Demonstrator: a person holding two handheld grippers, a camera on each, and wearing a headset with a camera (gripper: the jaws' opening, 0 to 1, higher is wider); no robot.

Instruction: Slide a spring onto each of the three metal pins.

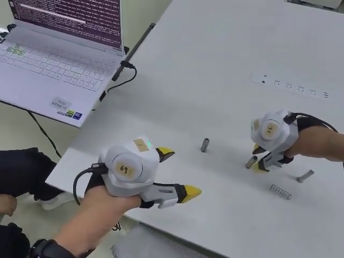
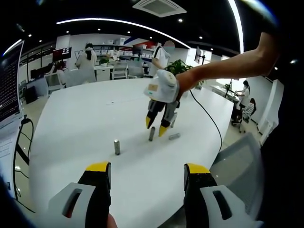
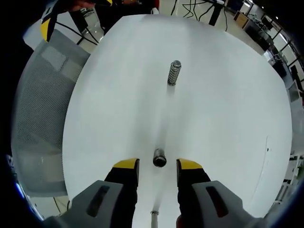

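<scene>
Open laptop [image 1: 54,60], black cable [image 1: 126,65]

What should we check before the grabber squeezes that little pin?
1. Pin sits between the jaws of the right gripper: ok.
2. Jaws touching the pin: not ok, there is a gap on both sides.
3. Pin standing straight: cannot tell.
4. Loose spring lying on the table nearby: ok.
5. Left gripper open and free: ok.
</scene>
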